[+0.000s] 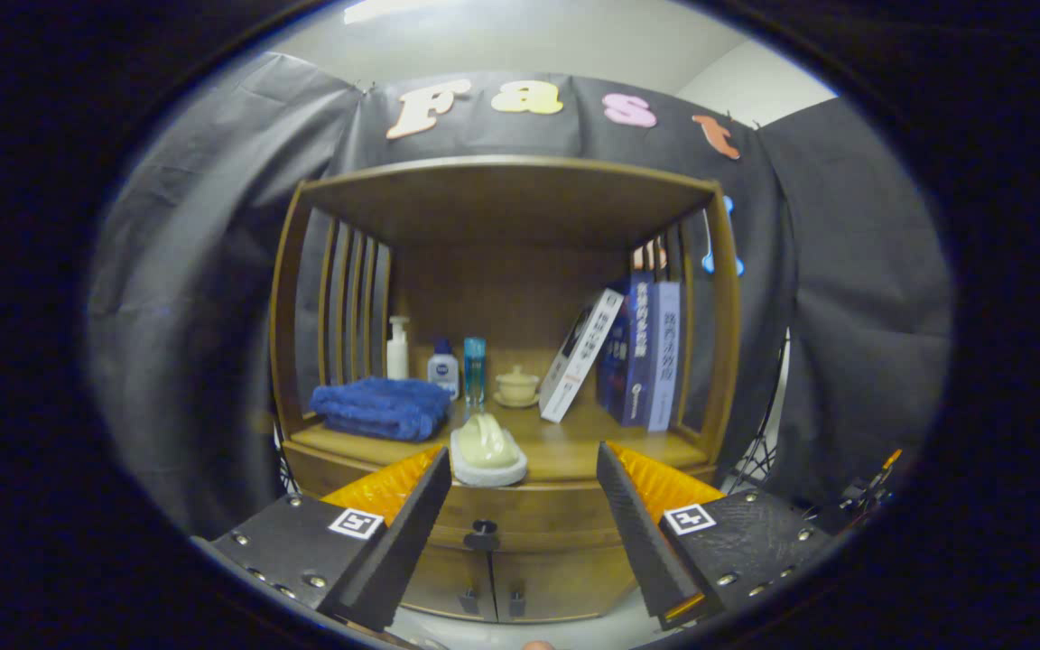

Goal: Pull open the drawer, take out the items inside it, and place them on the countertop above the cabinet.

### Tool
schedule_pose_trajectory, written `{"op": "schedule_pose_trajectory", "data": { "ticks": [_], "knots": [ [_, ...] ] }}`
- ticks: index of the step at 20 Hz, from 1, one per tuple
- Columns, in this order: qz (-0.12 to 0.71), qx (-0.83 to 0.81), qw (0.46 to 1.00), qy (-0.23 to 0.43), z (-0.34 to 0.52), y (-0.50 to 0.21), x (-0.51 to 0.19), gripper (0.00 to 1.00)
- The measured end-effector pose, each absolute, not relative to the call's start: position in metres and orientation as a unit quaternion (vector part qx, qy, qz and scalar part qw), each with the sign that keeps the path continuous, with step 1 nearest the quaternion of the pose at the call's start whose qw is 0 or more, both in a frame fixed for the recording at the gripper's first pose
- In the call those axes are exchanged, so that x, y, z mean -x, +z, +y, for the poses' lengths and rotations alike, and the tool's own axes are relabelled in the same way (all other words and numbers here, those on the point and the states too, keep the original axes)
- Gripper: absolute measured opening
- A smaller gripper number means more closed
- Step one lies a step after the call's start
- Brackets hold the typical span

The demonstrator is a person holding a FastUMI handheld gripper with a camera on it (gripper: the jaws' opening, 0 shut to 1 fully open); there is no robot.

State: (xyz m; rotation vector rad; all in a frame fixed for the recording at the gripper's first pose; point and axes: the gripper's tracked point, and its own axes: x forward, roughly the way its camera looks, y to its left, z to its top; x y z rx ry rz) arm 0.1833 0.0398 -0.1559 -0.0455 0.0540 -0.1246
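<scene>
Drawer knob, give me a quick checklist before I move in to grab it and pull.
1. Claw open, nothing held: ok.
2. Drawer knob between the fingers, beyond their tips: ok.
3. Drawer not yet pulled open: ok.
4. Fingers touching knob: not ok, gap remains.
5. Countertop has bare wood beside the soap dish: ok.
6. Items inside drawer: cannot tell.

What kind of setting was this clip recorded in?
Probably a staged home corner in a recording booth: a wooden cabinet with books and toiletry bottles on its countertop, black cloth draped behind. The gripper hangs open before the drawer knob.
</scene>
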Motion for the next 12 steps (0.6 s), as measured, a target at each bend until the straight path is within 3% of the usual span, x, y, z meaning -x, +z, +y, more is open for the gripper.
{"op": "schedule_pose_trajectory", "data": {
  "ticks": [5, 12],
  "knots": [
    [-0.018, 0.04, 0.996, -0.079, 0.0, -0.091, -0.134, 0.97],
    [-0.03, 0.016, 0.995, -0.094, -0.042, -0.066, -0.088, 0.97]
  ]
}}
